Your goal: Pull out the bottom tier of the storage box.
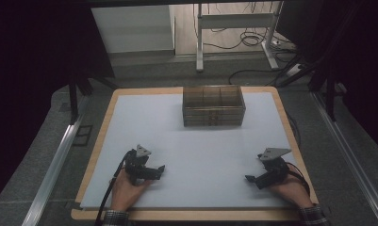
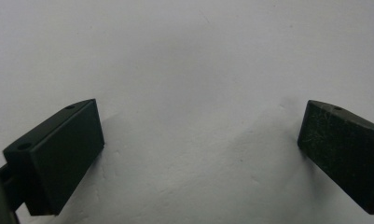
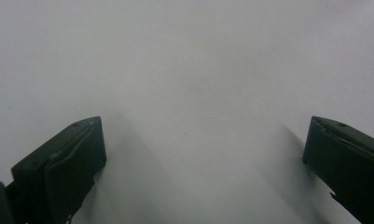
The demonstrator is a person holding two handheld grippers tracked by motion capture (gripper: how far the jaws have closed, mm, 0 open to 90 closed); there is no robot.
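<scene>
Near the front edge of the big white sheet (image 1: 201, 141) on the wooden table (image 1: 102, 123), the left black gripper (image 1: 151, 172) and the right black gripper (image 1: 257, 179) rest with jaws wide apart, holding nothing. Far back sits a see-through brown box with little compartments (image 1: 214, 106).

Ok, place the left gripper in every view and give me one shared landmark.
High view: left gripper, lower left, fingers open on the white sheet.
Left gripper view: its own fingers at both bottom corners, wide apart.
Right gripper view: can't place it.
Shared landmark: the white sheet.
</scene>
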